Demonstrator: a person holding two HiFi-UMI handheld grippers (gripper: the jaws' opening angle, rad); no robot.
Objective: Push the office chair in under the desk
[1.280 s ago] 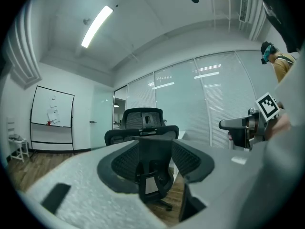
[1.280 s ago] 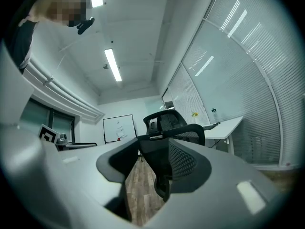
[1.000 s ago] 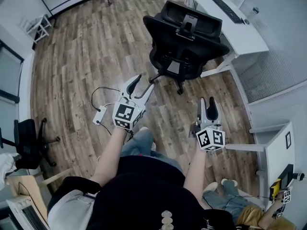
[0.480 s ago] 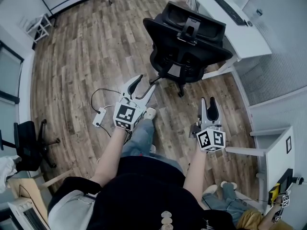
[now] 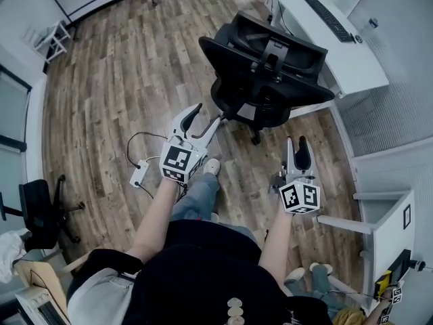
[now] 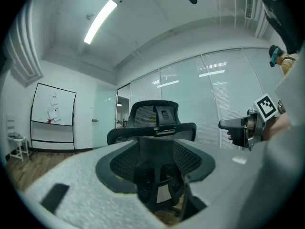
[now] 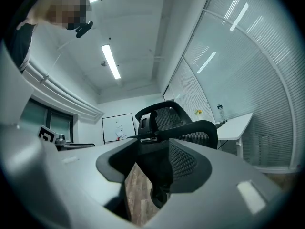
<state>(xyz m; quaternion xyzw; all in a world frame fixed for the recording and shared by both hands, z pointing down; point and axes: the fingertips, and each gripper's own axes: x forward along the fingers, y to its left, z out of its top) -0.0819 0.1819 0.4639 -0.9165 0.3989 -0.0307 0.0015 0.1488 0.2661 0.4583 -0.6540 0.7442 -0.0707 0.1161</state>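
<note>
The black office chair [image 5: 267,59] stands on the wooden floor [image 5: 115,80] with its backrest toward the person, close beside the near end of the white desk [image 5: 357,63] but seemingly not yet tucked under it. The left gripper [image 5: 203,119] is held level short of the chair, its jaws spread wide with nothing between them. The right gripper [image 5: 295,147], further from the chair, also has its jaws apart and empty, though the gap looks narrower from above.
</note>
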